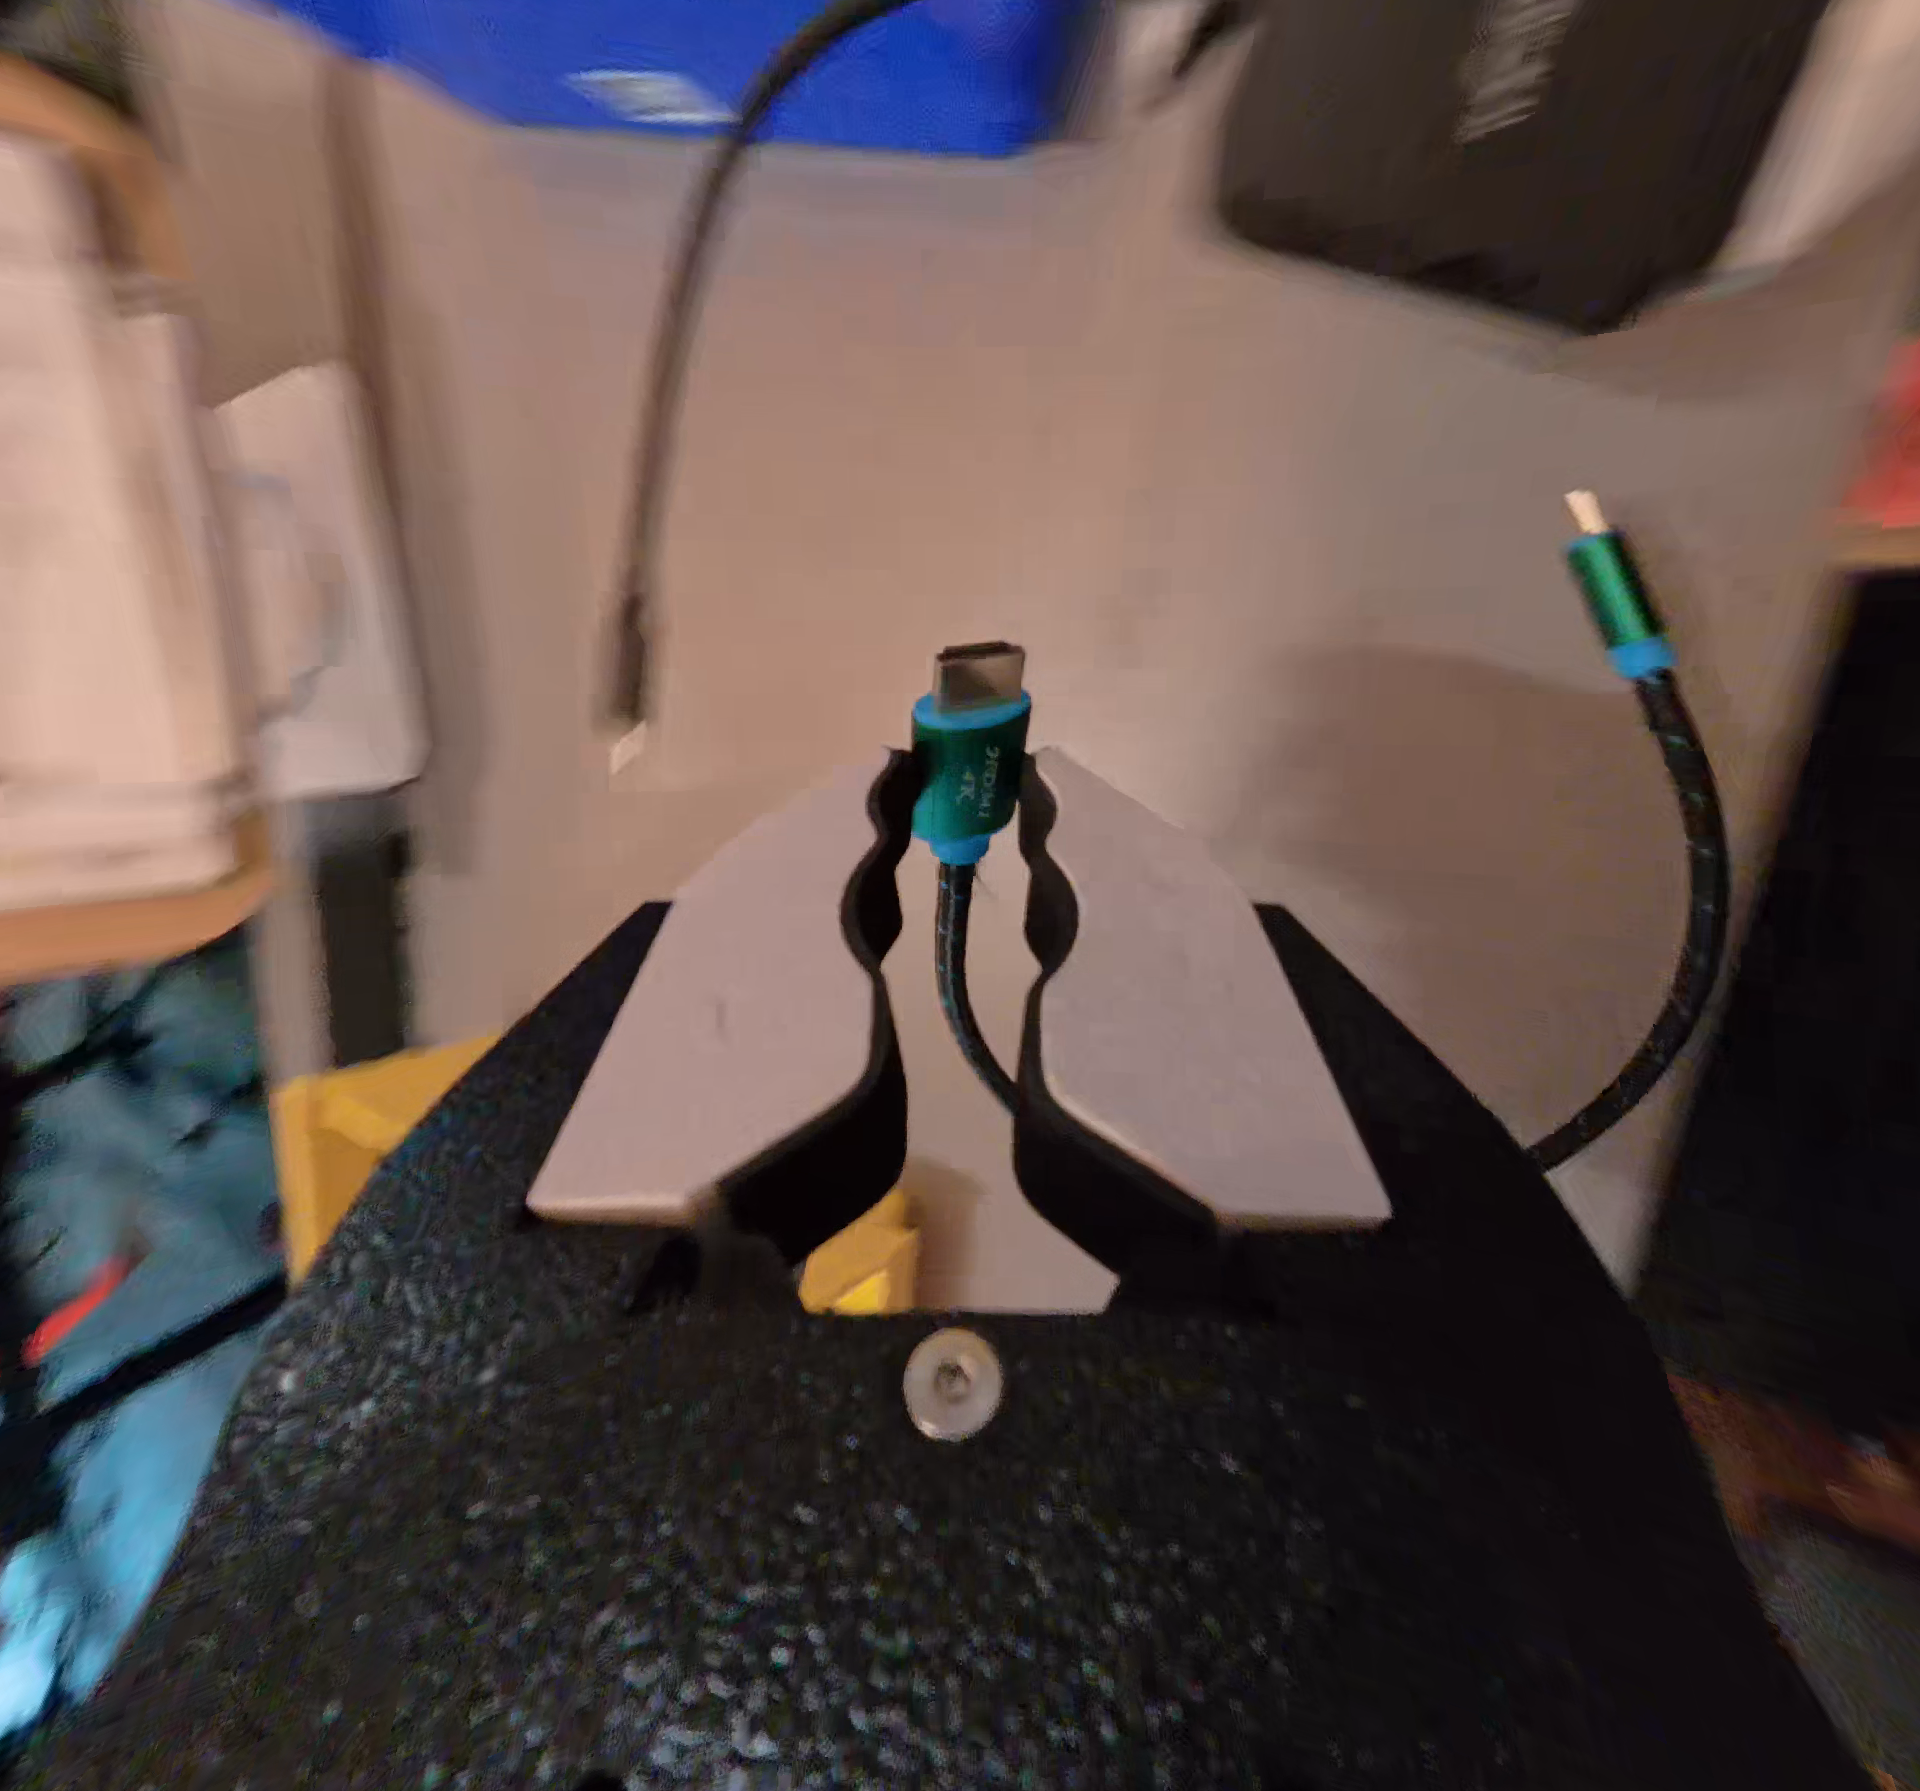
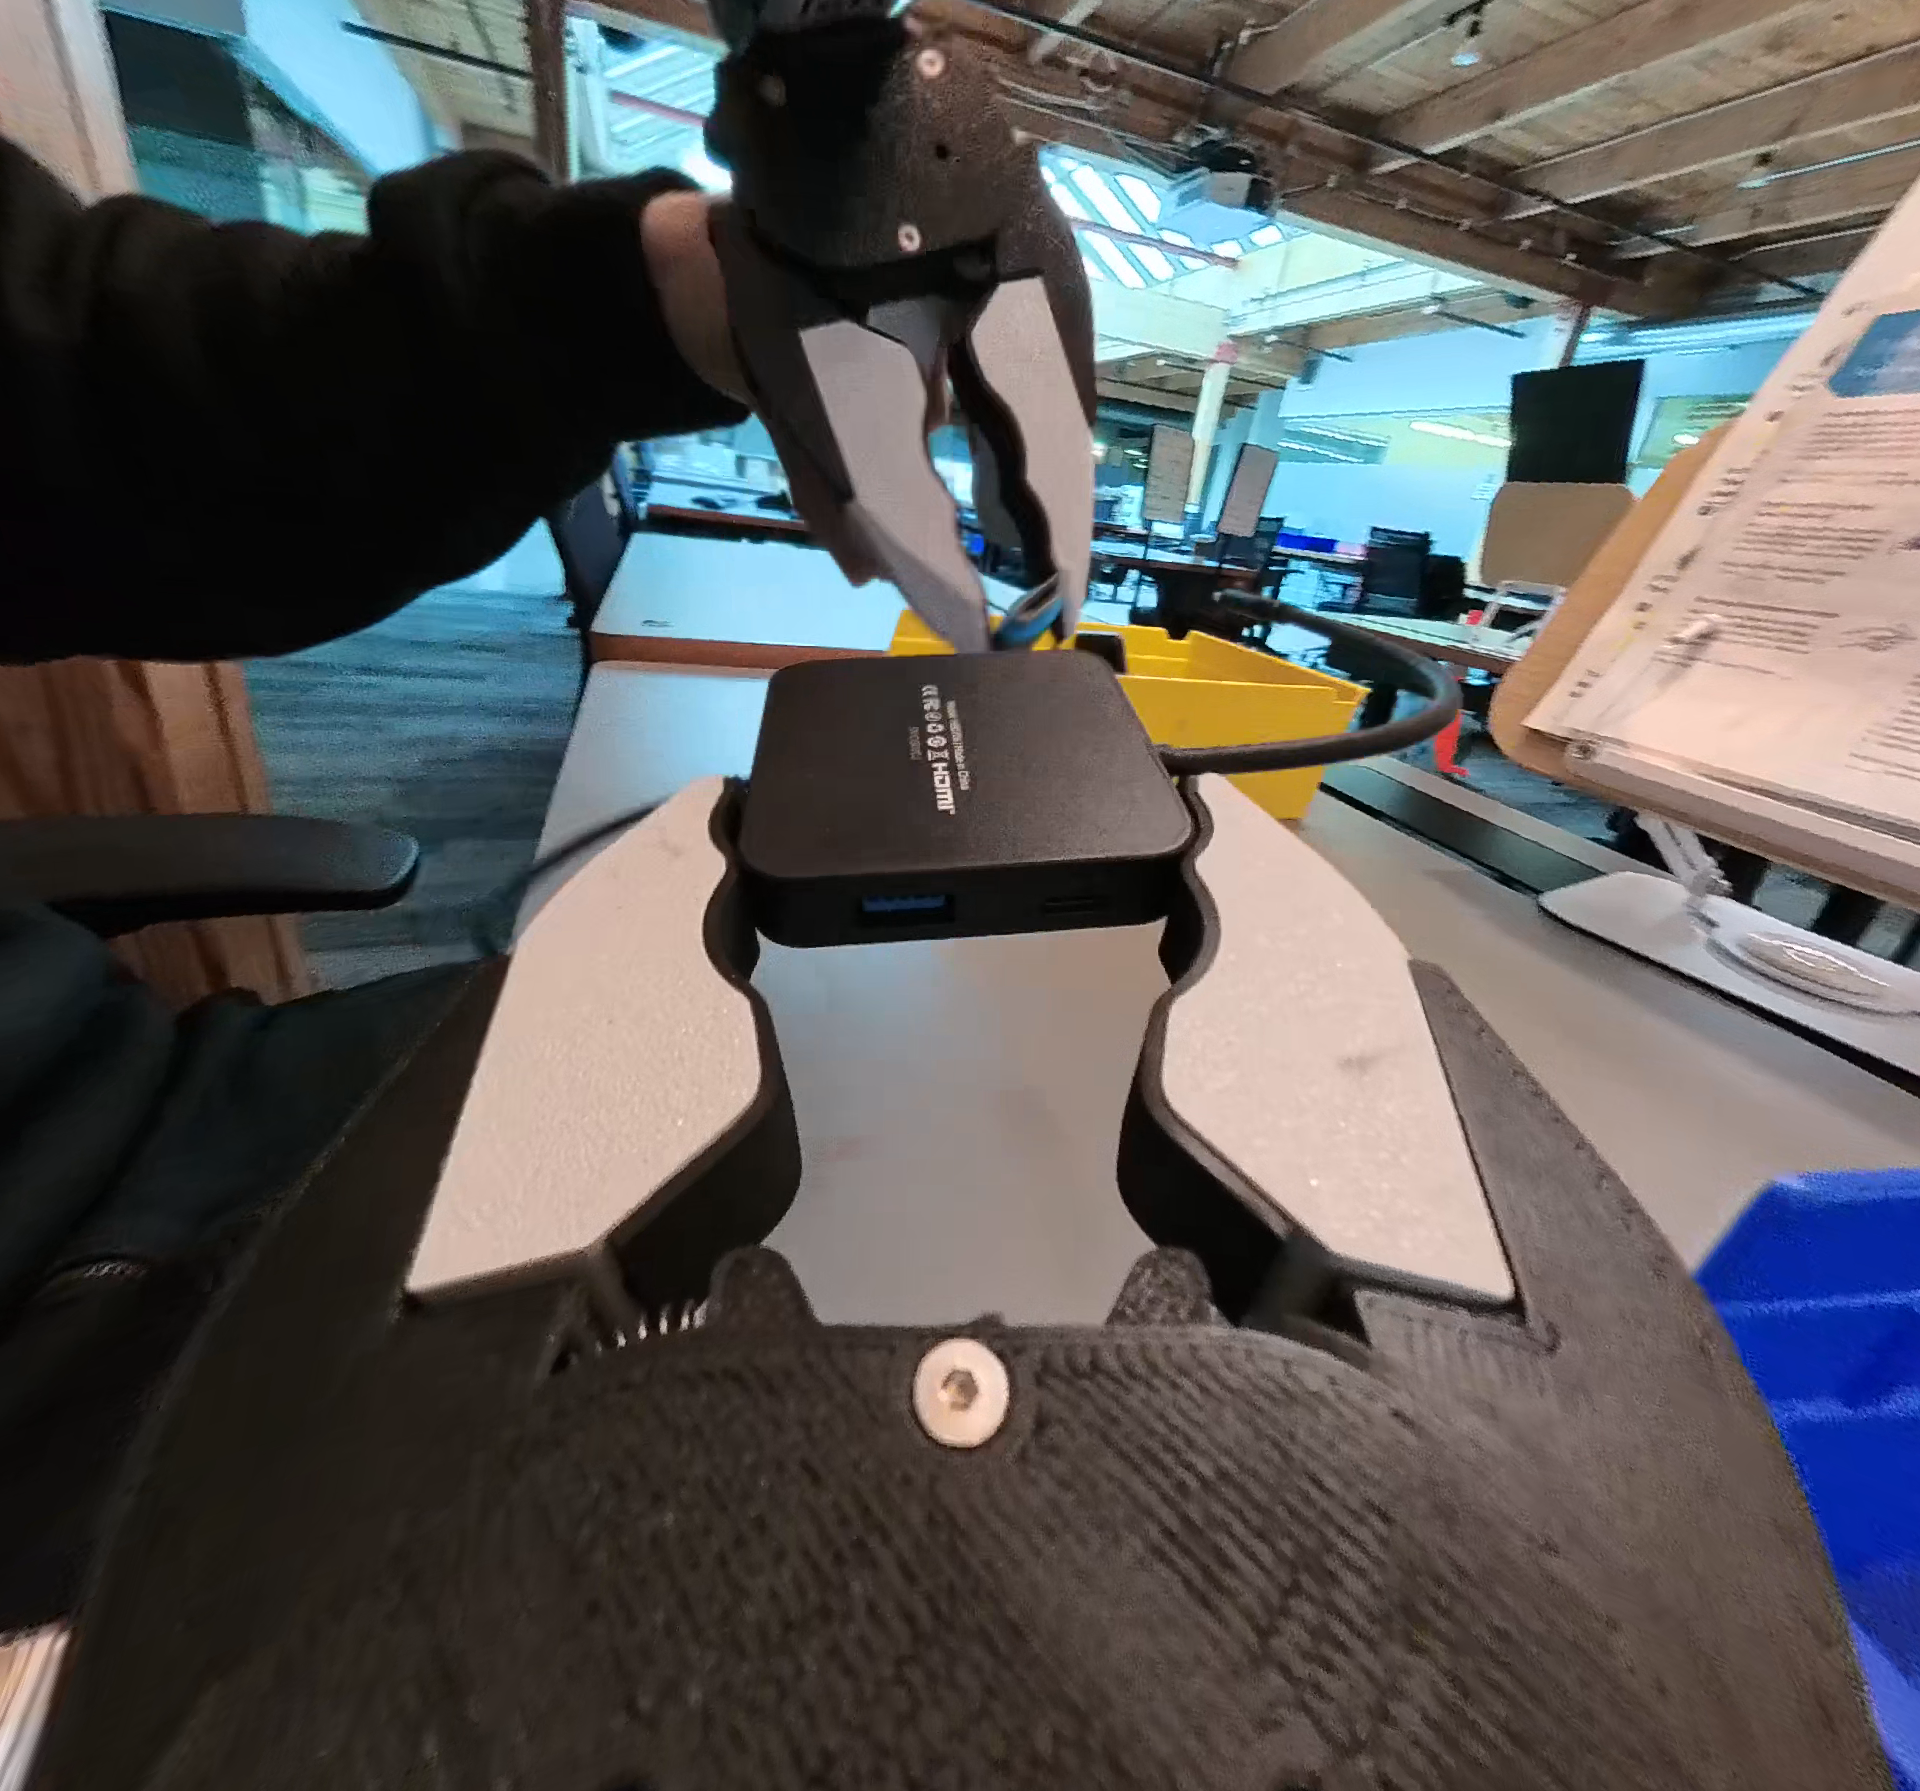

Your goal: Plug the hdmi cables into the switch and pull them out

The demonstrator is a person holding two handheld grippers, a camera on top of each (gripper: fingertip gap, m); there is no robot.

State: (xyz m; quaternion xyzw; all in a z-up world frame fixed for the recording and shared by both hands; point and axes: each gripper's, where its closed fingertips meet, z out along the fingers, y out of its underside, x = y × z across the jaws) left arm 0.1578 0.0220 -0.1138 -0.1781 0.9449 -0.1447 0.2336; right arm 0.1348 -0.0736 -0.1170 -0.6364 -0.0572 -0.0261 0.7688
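Green plug: the green HDMI plug [image 1: 968, 773] sits between our left gripper [image 1: 966, 785] tips, metal end pointing forward and free of any port
Step in hand: we judge this to be between insertions, with the plug out of the switch [image 2: 961, 791] and either just pulled or being lined up to go in; the views alone do not settle which
Next move: if we are plugging in, it calls for bringing the metal end square to a port on the far edge of the switch, which is hidden from the right wrist view
Left gripper: nearly closed, clamping the green shell by its sides; the braided cable [image 1: 961, 972] trails back between the fingers and loops round to a second green plug [image 1: 1614, 598] hanging loose on the right
Right gripper: our right gripper [image 2: 961, 858] is spread wide and grips the black switch by its two side edges, holding it clear of the white table [image 2: 1558, 1066]
Switch: black, flat, held level; its near edge shows a blue port and a small slot, both empty; a black cable [image 2: 1382, 713] leaves its right side
Relation: in the right wrist view the left gripper comes down just behind the far edge of the switch, in front of a yellow bin [image 2: 1226, 692]; whether the plug touches it we cannot tell
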